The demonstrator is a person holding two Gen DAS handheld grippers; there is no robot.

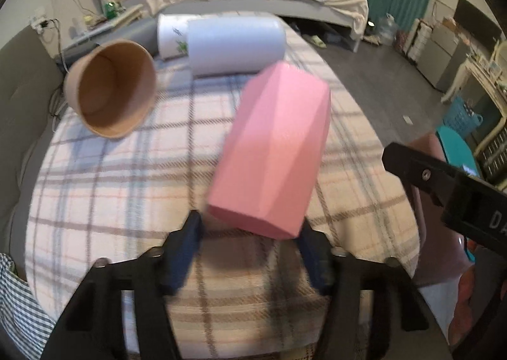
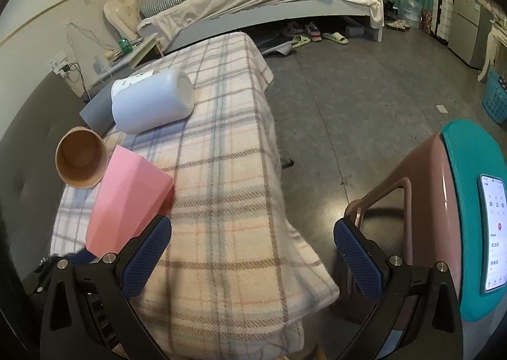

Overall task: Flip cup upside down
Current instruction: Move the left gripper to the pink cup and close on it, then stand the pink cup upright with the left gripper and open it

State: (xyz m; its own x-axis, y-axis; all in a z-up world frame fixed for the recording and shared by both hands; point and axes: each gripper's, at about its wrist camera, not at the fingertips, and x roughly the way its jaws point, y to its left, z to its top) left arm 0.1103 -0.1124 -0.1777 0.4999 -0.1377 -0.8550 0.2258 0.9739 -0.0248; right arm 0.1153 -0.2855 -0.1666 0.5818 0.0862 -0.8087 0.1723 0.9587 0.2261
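A pink faceted cup (image 1: 272, 150) is tilted above the plaid-covered table (image 1: 126, 188), its near end between the blue pads of my left gripper (image 1: 250, 233), which is shut on it. The cup also shows at the left of the right wrist view (image 2: 126, 207). My right gripper (image 2: 253, 245) is open and empty over the table's right edge (image 2: 279, 150), apart from the cup.
A brown paper cup (image 1: 111, 90) lies on its side at the table's far left, mouth toward me. A white cup (image 1: 234, 42) lies on its side at the far end. A stool (image 2: 427, 201) with a teal seat and phone (image 2: 492, 233) stands to the right.
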